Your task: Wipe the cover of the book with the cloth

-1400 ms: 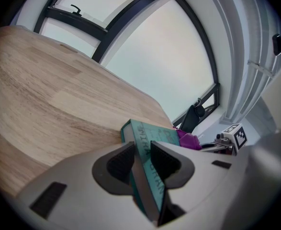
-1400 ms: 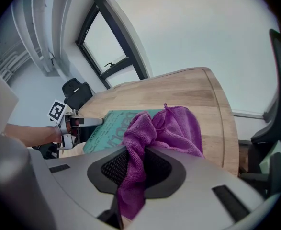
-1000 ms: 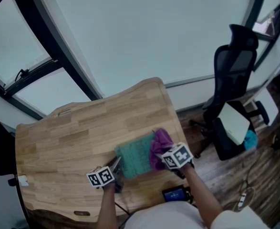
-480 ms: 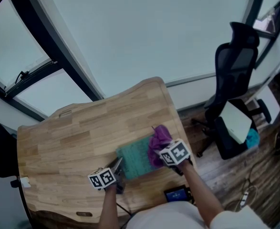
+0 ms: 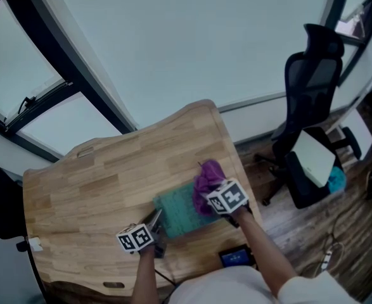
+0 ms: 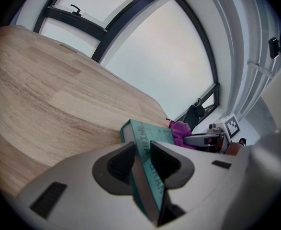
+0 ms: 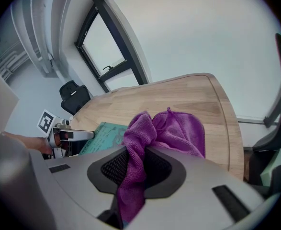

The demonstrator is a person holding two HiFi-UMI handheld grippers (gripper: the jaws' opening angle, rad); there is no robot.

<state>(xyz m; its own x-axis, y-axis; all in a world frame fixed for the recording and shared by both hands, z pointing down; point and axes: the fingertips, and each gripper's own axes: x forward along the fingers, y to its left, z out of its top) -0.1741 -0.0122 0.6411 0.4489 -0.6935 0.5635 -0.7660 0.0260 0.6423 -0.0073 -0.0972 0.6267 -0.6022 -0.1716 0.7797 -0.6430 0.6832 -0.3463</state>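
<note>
Nearest, the left gripper [image 6: 141,152] pinched the teal book [image 5: 175,212] by its near edge (it lay flat), while the right gripper [image 7: 139,163] clamped the purple cloth [image 5: 208,177] draped over the book's right side, on the wooden table [image 5: 109,170].

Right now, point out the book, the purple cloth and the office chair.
book [image 5: 176,213], head view, middle of its teal cover.
purple cloth [image 7: 178,128], right gripper view, its bunched upper fold.
office chair [image 5: 306,84], head view, its black backrest.
</note>
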